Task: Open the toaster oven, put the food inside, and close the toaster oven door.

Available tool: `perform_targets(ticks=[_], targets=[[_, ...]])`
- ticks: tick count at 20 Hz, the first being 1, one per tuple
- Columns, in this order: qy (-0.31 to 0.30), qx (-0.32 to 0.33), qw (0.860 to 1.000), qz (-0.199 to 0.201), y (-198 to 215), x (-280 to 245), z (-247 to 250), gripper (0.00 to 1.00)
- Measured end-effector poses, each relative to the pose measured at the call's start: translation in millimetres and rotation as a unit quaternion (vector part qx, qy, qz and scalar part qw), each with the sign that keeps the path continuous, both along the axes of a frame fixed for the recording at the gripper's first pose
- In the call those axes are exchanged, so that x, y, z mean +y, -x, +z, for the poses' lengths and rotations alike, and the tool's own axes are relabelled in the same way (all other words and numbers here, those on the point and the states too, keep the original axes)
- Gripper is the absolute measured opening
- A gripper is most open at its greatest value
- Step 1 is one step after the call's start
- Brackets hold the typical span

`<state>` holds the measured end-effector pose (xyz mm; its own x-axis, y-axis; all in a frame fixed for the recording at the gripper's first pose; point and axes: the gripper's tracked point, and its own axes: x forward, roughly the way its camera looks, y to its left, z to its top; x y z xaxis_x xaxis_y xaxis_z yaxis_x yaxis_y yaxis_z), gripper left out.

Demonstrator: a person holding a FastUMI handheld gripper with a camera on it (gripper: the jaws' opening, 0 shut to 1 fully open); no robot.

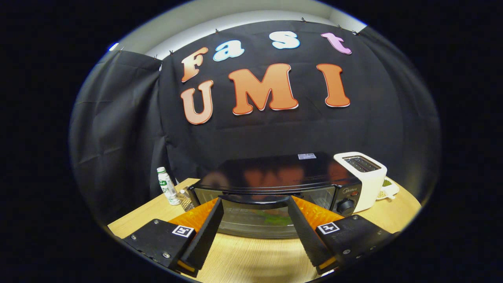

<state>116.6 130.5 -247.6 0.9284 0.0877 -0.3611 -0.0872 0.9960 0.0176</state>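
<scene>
Gripper view: gripper (255, 204) spread wide, holding nothing, tips level with the handle (254, 199) of the toaster oven (275, 173) on the table (251, 259). Door (257, 220) seemingly upright, perhaps already shut; glare prevents certainty. Something green behind the glass, probably the food (277, 220). White toaster (363, 177) just beside the oven, bottle (167, 186) at the other end. Advised: press squarely on the handle's middle, confirm full closure, avoid the knob (346, 206).
</scene>
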Motion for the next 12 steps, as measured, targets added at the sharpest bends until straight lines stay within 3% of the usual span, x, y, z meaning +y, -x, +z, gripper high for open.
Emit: perform_targets(ticks=[8,12], targets=[[0.016,-0.147,0.989,0.017,65.8,-19.5,131.8,0.98],[0.024,-0.157,0.987,-0.008,96.3,-61.3,175.7,0.98]])
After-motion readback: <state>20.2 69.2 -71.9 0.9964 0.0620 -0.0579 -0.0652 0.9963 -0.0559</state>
